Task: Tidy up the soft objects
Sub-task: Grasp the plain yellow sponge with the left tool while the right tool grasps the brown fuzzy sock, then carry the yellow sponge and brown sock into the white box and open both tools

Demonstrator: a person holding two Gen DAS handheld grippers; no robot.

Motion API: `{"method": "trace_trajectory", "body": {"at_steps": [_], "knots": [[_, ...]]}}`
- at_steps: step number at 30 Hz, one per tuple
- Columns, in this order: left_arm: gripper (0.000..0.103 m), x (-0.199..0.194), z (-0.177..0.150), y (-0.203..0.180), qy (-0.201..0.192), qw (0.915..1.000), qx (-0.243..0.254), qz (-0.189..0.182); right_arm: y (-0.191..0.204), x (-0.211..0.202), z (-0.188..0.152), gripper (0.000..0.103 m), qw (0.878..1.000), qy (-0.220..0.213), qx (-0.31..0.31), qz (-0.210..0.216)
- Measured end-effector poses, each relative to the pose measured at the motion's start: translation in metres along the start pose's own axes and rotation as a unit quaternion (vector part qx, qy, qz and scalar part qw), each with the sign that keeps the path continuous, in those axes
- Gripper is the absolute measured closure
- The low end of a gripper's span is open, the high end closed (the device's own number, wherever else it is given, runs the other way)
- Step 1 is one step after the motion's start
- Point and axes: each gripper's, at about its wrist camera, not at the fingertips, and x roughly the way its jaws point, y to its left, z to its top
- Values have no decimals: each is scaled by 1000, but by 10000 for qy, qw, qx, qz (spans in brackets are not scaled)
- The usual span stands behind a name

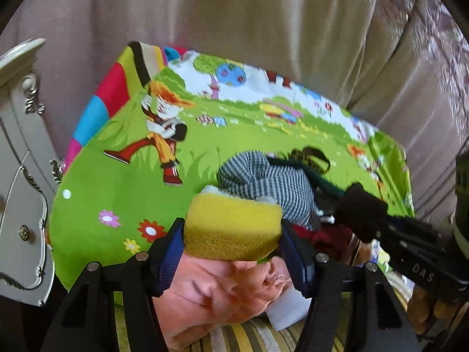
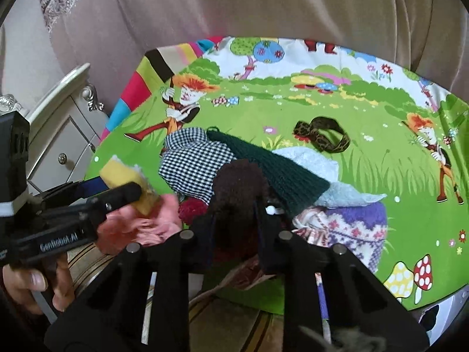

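Clamped between the left fingers (image 1: 233, 228), a yellow sponge (image 1: 231, 226) sits low centre of the left view, above a pink cloth (image 1: 217, 290). Right fingers (image 2: 234, 205) pinch a brown pompom (image 2: 239, 182) amid the pile on the green mat (image 2: 366, 161). Lifting gently should avoid dragging neighbouring knits.

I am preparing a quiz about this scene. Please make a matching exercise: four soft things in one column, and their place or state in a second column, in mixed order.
Things:
1. sponge
2. pom-pom
3. leopard band
4. green knit

Places or states:
a. lies alone on the mat, nothing touching it
b. gripped by the left gripper
c. lies in the pile, partly over the checked cloth
d. between the fingers of the right gripper

Pairs: 1-b, 2-d, 3-a, 4-c
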Motion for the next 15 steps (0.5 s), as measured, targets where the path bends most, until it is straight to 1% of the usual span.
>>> {"method": "trace_trajectory", "body": {"at_steps": [6, 10, 15], "knots": [[40, -20, 4, -4, -389, 9991, -167, -65, 0, -25, -4, 77, 9997, -244, -66, -15], [40, -32, 5, -12, -492, 9986, -163, -102, -4, -42, -8, 77, 9993, -378, -42, -2], [40, -42, -2, -30, -498, 9985, -55, -207, -17, -60, -18, 77, 9990, -442, 68, -39]]}}
